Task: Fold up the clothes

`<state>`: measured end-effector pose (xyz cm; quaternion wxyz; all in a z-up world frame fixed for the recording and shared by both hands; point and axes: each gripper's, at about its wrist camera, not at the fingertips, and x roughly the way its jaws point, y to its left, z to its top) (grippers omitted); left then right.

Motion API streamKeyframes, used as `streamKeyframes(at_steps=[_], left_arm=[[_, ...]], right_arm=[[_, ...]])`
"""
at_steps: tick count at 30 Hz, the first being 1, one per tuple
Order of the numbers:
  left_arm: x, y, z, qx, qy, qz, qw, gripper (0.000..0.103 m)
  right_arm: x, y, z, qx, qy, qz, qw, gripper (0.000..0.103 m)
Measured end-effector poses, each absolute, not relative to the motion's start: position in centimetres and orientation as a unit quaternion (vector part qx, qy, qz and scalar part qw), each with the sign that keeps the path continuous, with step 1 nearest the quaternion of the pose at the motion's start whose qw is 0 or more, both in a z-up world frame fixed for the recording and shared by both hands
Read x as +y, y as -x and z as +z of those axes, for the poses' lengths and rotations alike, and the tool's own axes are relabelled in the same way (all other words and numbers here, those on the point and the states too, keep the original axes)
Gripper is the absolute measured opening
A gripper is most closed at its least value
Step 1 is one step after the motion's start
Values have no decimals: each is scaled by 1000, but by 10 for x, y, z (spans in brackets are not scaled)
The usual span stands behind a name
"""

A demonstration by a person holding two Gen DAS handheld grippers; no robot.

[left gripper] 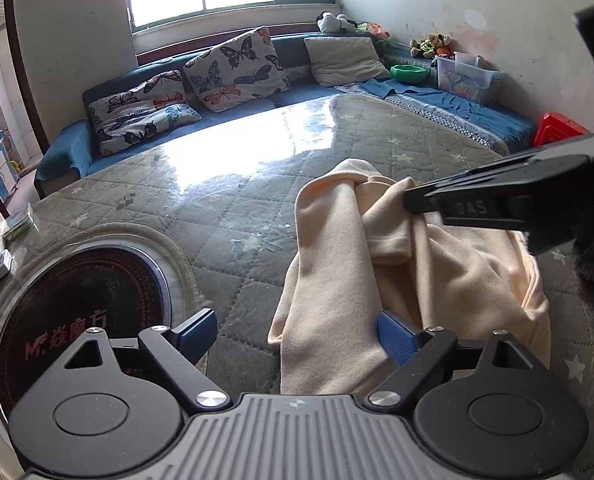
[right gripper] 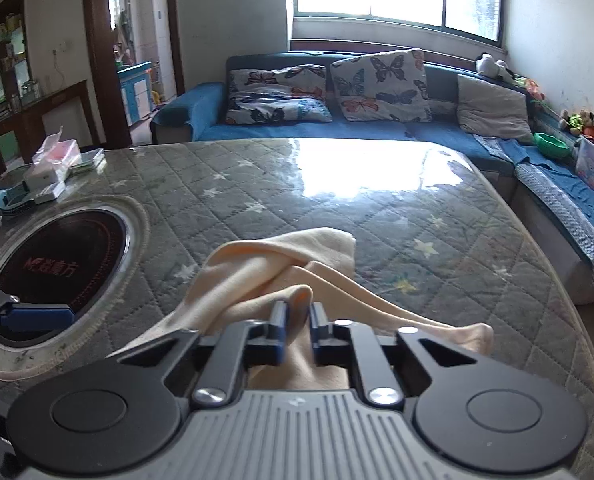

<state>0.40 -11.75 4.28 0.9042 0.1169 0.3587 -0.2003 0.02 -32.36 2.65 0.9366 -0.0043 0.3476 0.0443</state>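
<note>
I had my right gripper (right gripper: 296, 322) clamped on a bunched fold of the cream garment (left gripper: 397, 264), which lay crumpled on the quilted table (right gripper: 337, 208) beside the round cooktop (right gripper: 57, 268), while my left gripper (left gripper: 297, 336) hung wide apart, holding nothing.

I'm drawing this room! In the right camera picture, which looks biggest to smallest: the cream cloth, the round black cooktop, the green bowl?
1. cream cloth, though it's nearest, so it looks extra big
2. round black cooktop
3. green bowl, far away
</note>
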Motion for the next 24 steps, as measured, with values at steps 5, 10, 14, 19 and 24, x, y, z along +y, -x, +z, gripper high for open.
streamKeyframes(at_steps=[5,10,14,19,24], left_arm=[[-121,-9,45,356,-109,-210,904,89],[-129,-12,41,355,-116,-222,901,73],[-129,-12,36,359,-124,-226,897,60],[-132,-15,34,361,-122,-230,896,59],[-136,-19,28,358,-138,-234,893,31]], right_arm=[[-339,15,33,334,-5,35,942,2],[-346,16,41,329,-44,72,940,13],[-335,9,37,329,-36,78,940,30],[-327,-4,23,356,-34,64,932,25],[-325,1,17,350,-17,58,935,4]])
